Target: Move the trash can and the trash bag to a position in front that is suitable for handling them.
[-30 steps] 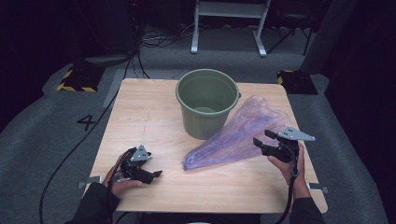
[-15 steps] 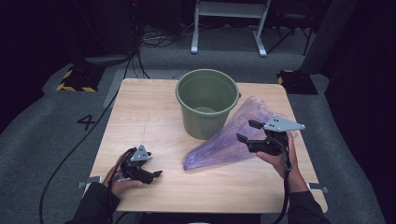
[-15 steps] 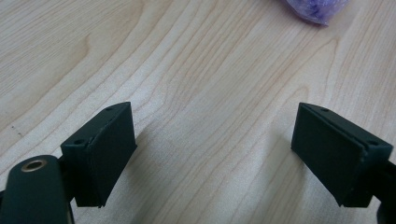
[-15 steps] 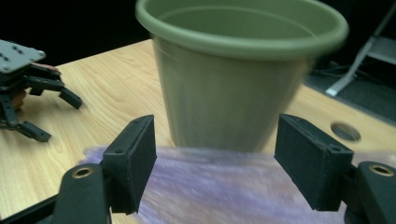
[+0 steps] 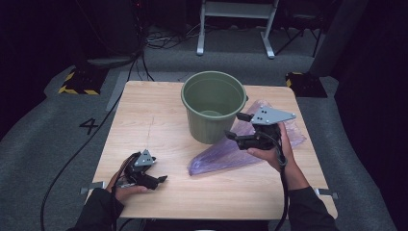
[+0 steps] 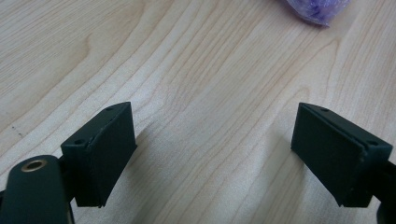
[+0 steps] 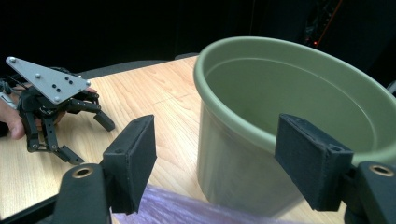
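- Two grippers work over a wooden tabletop point(image 5: 159, 120) in the high view. The right gripper point(image 5: 235, 126) is raised above a purple plastic bag point(image 5: 226, 156) that lies flat, its fingers aimed at the side of the green bucket point(image 5: 212, 103). Those fingers have just been opening and stand fairly wide with nothing between them. The bag lies just right of the bucket and reaches partly behind it, probably close at hand so it can go in as a liner.
- In the same view the left gripper point(image 5: 161, 180) rests low on the near left of the tabletop, well apart from the bag and bucket, seemingly parked until needed.
- Left gripper view: its fingers point(image 6: 100, 154) are spread wide over bare wood and grasp nothing; a corner of the purple bag point(image 6: 317, 9) shows at the top edge.
- Right gripper view: the fingers point(image 7: 313, 158) are apart and empty, the bucket's rim point(image 7: 224, 100) between and beyond them, and the bag point(image 7: 187, 210) below. The other gripper point(image 7: 86, 135) sits far off to the left on the tabletop.
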Demonstrator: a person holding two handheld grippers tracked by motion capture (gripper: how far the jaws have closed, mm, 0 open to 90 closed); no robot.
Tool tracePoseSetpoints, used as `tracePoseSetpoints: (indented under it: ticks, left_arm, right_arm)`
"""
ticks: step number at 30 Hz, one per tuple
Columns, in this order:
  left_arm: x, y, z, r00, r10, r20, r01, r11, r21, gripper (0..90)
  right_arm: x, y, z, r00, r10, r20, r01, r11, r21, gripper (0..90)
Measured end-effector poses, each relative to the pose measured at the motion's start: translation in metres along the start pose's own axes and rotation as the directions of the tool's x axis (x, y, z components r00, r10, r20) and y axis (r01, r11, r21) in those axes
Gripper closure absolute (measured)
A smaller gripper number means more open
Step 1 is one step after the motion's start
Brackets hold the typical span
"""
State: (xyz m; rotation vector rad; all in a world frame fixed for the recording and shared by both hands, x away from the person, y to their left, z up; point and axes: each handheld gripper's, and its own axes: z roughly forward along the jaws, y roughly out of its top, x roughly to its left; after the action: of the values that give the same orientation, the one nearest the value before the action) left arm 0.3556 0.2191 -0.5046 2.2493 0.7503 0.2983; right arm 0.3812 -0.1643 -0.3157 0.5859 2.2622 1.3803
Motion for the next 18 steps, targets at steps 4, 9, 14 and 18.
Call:
tracePoseSetpoints:
  ticks: [4,9,14,18]
  left_arm:
    - [0.0,0.0,0.0,1.0,-0.001,-0.002,0.001,1.0,0.0,13.4]
    - [0.0,0.0,0.0,1.0,-0.006,-0.005,0.006,1.0,-0.001,13.5]
    - [0.0,0.0,0.0,1.0,-0.004,-0.005,0.004,1.0,0.0,13.5]
    - [0.0,0.0,0.0,1.0,-0.004,-0.005,0.004,1.0,0.0,13.5]
  right_arm:
    - [0.004,0.009,0.014,0.9996,-0.014,-0.023,0.015,0.999,0.036,30.0]
    - [0.005,0.015,0.035,0.9948,0.005,-0.102,0.004,0.996,0.092,33.0]
    - [0.004,0.019,0.06,0.9876,0.021,-0.155,0.007,0.984,0.178,45.9]
    - [0.001,0.026,0.072,0.9816,0.03,-0.189,0.013,0.974,0.224,60.3]
